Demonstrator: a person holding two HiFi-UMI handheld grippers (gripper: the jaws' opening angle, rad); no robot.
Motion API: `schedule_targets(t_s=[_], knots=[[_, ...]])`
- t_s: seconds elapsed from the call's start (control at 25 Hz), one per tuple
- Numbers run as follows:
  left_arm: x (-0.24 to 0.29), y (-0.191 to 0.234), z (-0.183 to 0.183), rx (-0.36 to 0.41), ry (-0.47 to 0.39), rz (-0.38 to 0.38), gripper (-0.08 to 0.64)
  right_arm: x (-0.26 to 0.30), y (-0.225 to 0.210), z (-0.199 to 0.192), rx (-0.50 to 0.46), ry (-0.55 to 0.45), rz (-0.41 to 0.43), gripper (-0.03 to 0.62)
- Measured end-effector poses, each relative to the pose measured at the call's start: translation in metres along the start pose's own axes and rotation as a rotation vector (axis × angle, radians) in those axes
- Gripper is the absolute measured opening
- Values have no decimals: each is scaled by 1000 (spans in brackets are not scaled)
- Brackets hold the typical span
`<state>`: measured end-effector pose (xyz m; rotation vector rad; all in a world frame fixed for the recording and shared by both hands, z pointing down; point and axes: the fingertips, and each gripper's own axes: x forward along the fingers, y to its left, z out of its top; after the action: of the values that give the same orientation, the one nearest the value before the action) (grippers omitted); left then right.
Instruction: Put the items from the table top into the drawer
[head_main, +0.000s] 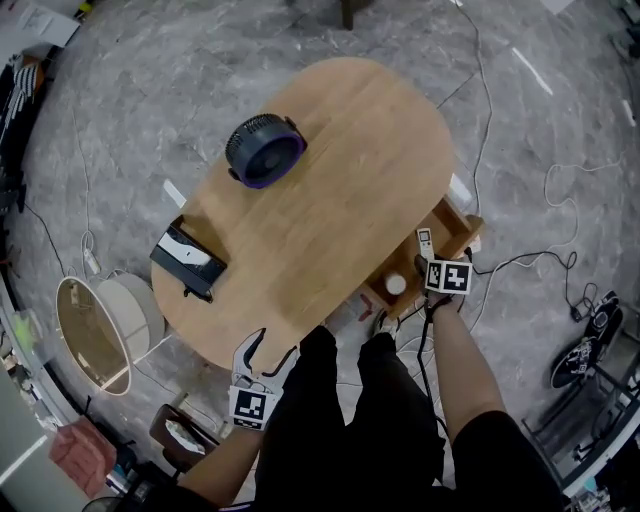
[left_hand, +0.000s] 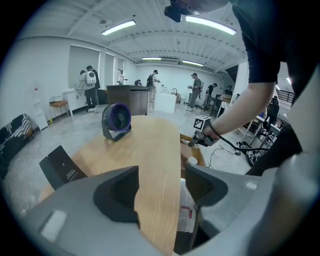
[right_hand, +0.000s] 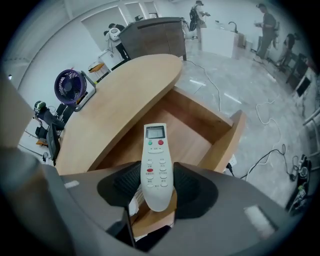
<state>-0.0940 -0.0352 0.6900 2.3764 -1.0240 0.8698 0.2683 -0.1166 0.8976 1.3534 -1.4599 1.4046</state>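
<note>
The right gripper (right_hand: 159, 186) is gripping a white remote (right_hand: 155, 160) between its jaws, holding it over the open drawer (right_hand: 222, 142). The left gripper (left_hand: 161, 186) is hovering with jaws wide apart, empty, at the table (left_hand: 150, 140) edge.

Oval wooden table (head_main: 330, 190), dark fan (head_main: 264, 150) near its far end, black box (head_main: 188, 262) overhanging its left edge
</note>
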Motion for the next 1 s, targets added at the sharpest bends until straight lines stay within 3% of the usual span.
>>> schedule_targets(t_s=[0.52,0.84,1.0], knots=[[-31,20,-3,-59,-25,114,302,51,-12,13,11,92,-24,230],[-35,20,-21,-87,-4,137,302,67,-1,9,-94,144,-59,230],[-36,15,-30,-90,9,135,302,72,5,8,-207,167,-79,230]])
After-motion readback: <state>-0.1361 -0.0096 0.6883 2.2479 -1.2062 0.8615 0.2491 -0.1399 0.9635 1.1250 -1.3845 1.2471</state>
